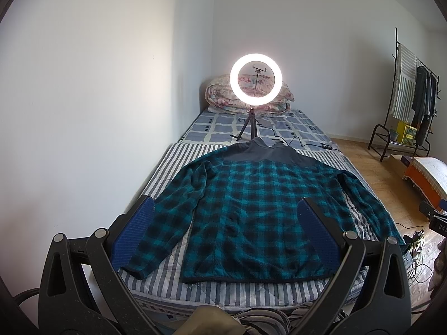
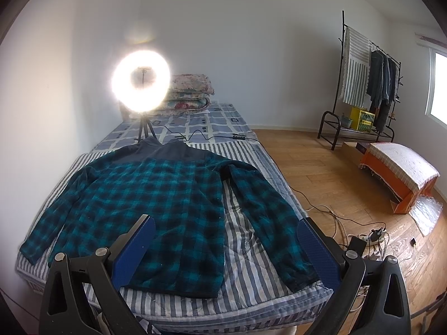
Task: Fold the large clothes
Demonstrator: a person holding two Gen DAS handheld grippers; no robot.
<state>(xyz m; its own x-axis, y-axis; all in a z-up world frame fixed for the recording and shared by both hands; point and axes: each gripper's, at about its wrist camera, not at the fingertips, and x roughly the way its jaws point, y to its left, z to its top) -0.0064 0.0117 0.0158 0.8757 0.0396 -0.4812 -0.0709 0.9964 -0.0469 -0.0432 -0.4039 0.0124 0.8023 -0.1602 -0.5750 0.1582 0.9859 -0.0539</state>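
Observation:
A teal and black plaid jacket (image 1: pixel 245 209) with a dark grey yoke lies flat on the striped bed (image 1: pixel 223 293), collar far, hem near, both sleeves spread out. It also shows in the right wrist view (image 2: pixel 156 203). My left gripper (image 1: pixel 226 203) is open and empty, held above the near end of the bed over the jacket's lower half. My right gripper (image 2: pixel 226 223) is open and empty, above the hem and the right sleeve (image 2: pixel 268 223).
A lit ring light (image 1: pixel 255 80) on a tripod stands on the bed behind the collar, its cable (image 2: pixel 212 136) running right. Folded quilts (image 1: pixel 223 95) lie at the head. A clothes rack (image 2: pixel 363 83), an orange bench (image 2: pixel 399 173) and floor cables (image 2: pixel 349 223) are at right.

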